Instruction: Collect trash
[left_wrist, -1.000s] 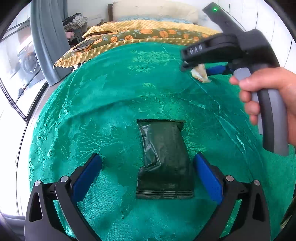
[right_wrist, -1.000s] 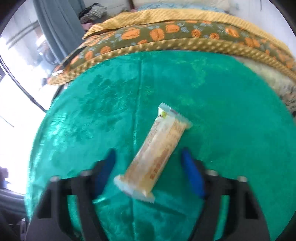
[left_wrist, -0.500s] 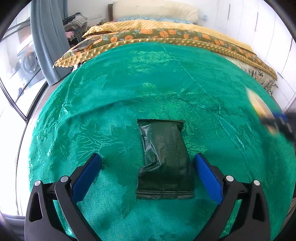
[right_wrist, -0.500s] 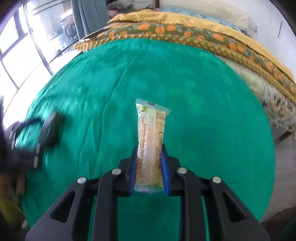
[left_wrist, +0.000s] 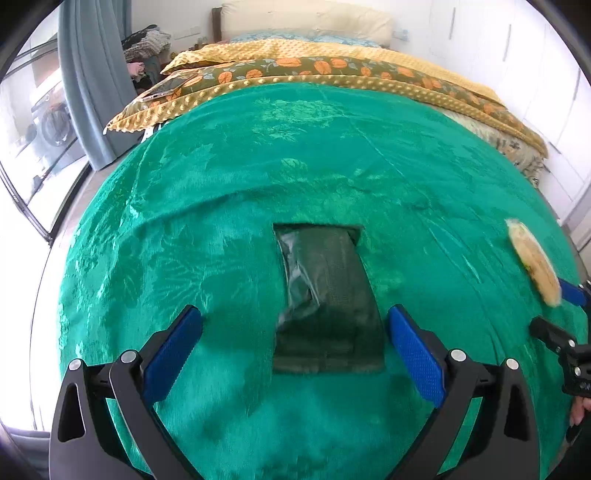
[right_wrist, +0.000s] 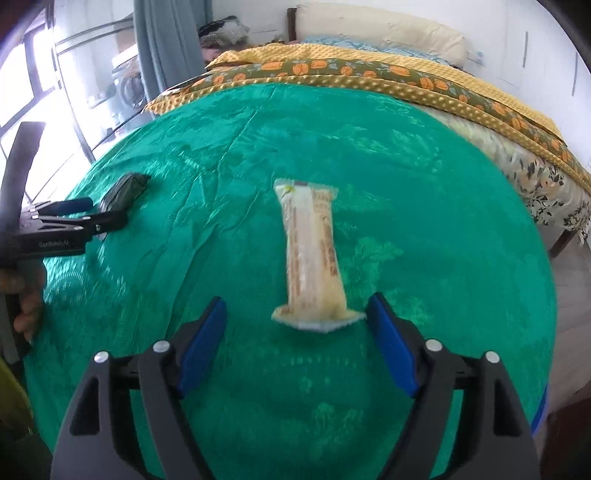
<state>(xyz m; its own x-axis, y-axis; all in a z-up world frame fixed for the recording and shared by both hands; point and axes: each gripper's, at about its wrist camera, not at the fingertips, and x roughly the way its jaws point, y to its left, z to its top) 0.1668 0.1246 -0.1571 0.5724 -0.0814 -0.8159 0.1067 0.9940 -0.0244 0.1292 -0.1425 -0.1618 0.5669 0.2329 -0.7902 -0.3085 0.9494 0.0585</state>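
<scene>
A dark green wrapper (left_wrist: 327, 295) lies flat on the green bedspread (left_wrist: 221, 192). My left gripper (left_wrist: 293, 343) is open around its near end, fingers apart on either side, not touching it. It also shows in the right wrist view (right_wrist: 123, 190), at the left gripper's tips (right_wrist: 77, 212). A beige snack-bar wrapper (right_wrist: 312, 254) sits between the open fingers of my right gripper (right_wrist: 295, 332), free of the pads; I cannot tell whether it rests on the cloth. In the left wrist view the beige wrapper (left_wrist: 533, 266) is at the far right.
A yellow and orange-patterned blanket (left_wrist: 332, 74) and a pillow (left_wrist: 306, 18) lie at the far end of the bed. A phone (left_wrist: 164, 88) rests on the blanket's left corner. Grey curtain (left_wrist: 88, 74) and window stand left. The bed's right edge drops to the floor (right_wrist: 569, 266).
My right gripper picked up the beige wrapper, carried it to the near right side of the bed, then opened and let it go. The left gripper and dark wrapper have not moved.
</scene>
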